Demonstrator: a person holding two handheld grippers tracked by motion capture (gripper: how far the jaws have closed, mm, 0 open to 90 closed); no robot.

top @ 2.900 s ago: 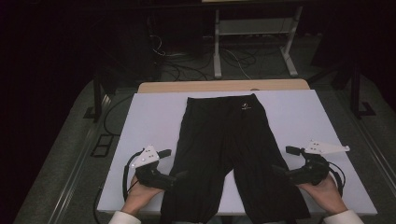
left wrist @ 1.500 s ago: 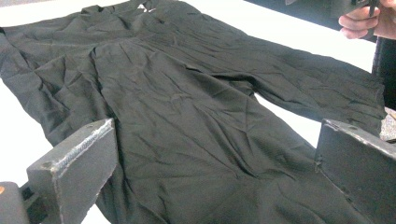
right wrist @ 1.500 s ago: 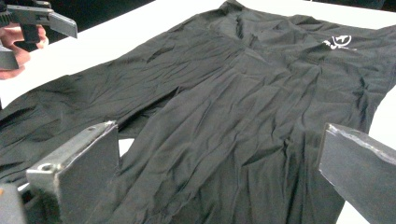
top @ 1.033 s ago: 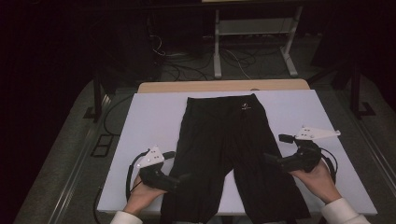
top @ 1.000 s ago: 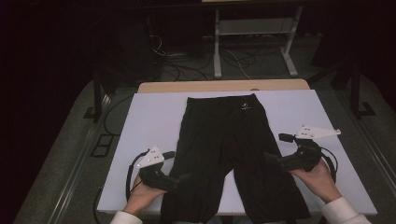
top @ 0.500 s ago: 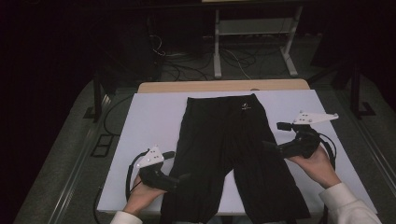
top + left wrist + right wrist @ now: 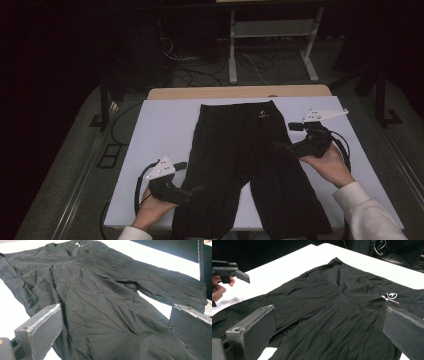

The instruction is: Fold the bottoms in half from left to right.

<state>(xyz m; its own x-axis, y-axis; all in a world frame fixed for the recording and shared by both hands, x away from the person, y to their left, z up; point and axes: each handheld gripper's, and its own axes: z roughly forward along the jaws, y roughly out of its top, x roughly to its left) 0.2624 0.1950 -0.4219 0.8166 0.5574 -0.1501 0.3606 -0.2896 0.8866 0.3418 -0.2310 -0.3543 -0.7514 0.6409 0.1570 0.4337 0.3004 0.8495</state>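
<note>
item: black shorts (image 7: 245,165), spread flat on a white table (image 7: 160,130), waistband at the far edge, both legs running toward the person, small white logo (image 7: 262,115) near the waistband. change noted: over the last few seconds the right gripper (image 7: 280,146) travelled from the lower hem of the right leg up along the outer edge to a point just beside the hip; the left gripper (image 7: 199,190) stayed low at the outer edge of the left leg. reading: the hands were likely taking diagonal stations for a fold or a straightening pull, no grasp yet made. left gripper: jaws stood wide apart, empty, cloth lying flat between and under them in the left gripper view. right gripper: jaws likewise wide, nothing held, aimed across the upper shorts toward the logo. pose: right hand (image 7: 327,162) palm-up beneath its tool, sleeve (image 7: 367,215) angled in from the near right corner; left hand (image 7: 152,210) low at the table's near edge, tool pointing right onto the fabric.
</note>
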